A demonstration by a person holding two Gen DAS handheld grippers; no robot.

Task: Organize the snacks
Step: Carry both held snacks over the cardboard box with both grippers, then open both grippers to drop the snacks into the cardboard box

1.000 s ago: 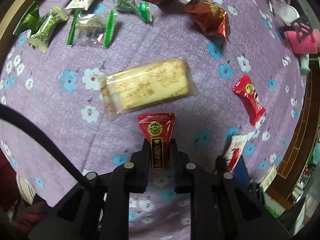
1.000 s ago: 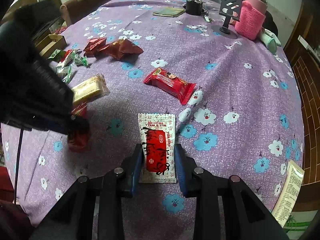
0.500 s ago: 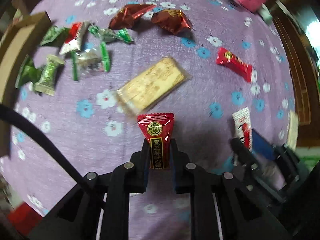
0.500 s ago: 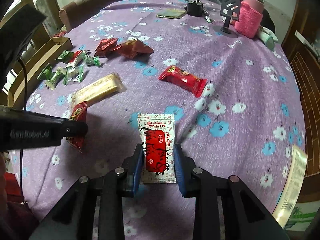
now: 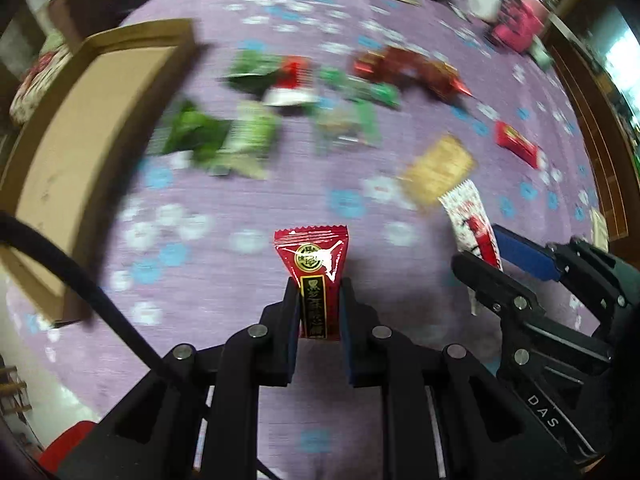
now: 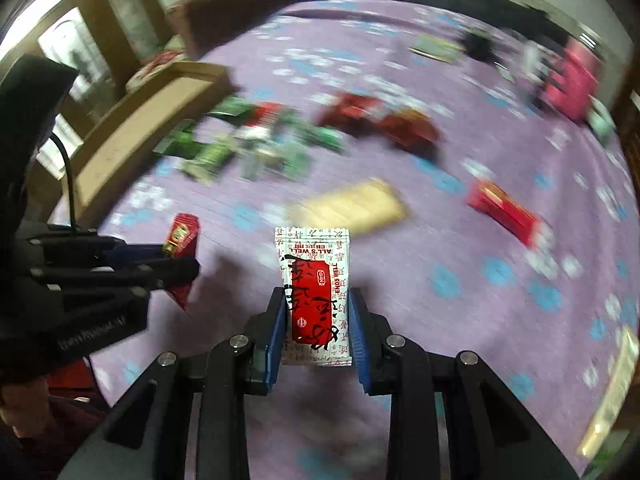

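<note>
My left gripper [image 5: 319, 300] is shut on a red candy packet [image 5: 312, 268] and holds it above the purple flowered tablecloth [image 5: 240, 288]. My right gripper [image 6: 317, 300] is shut on a white-and-red snack sachet [image 6: 314, 280], also held above the cloth. The sachet and right gripper show at the right of the left wrist view [image 5: 472, 224]. The left gripper with its red packet [image 6: 182, 240] shows at the left of the right wrist view. An open cardboard box [image 5: 80, 136] lies at the far left; it also shows in the right wrist view [image 6: 140, 140].
Green wrapped sweets [image 5: 240, 132] lie next to the box. Dark red foil packs [image 5: 416, 68], a yellow biscuit pack [image 5: 438, 168] and a red bar [image 5: 516, 148] lie farther right. A pink-sleeved bottle [image 6: 572, 80] stands at the back right. A sofa [image 6: 240, 4] borders the table.
Both grippers, still holding their packets, have swung left toward the cardboard box. The box now fills much more of both views. The view is motion-blurred.
</note>
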